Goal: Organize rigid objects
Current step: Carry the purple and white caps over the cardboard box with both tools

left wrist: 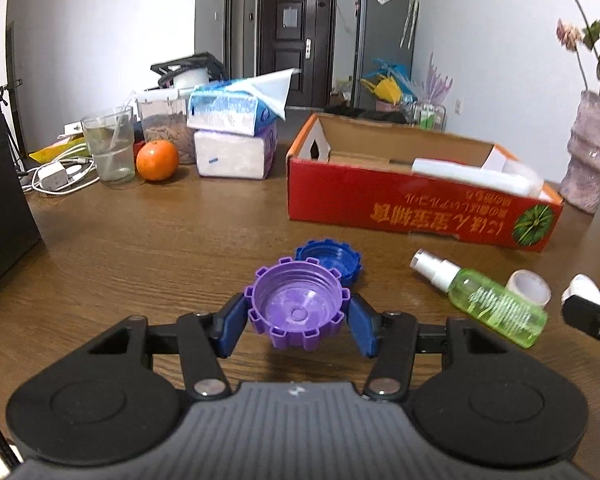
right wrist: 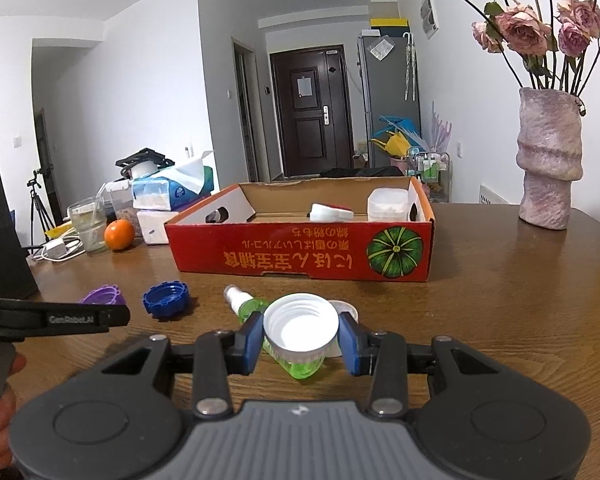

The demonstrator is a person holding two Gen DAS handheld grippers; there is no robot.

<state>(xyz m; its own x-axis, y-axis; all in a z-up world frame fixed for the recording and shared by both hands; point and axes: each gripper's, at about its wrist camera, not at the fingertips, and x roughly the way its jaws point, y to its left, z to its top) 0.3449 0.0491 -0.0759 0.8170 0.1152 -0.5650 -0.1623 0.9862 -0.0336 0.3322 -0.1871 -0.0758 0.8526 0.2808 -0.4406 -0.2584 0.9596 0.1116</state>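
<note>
While clamped by left gripper [left wrist: 298, 316], purple cap [left wrist: 298, 309] held open-side up; right gripper [right wrist: 300, 336] likewise closed on white cap [right wrist: 301, 326].

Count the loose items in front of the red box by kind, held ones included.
Screw caps: 3, the purple cap in the left gripper, the white cap in the right gripper, the blue cap on the table.
Spray bottles: 1, the green spray bottle lying flat.
Tape rolls: 1, the white tape roll.
Total: 5
</note>
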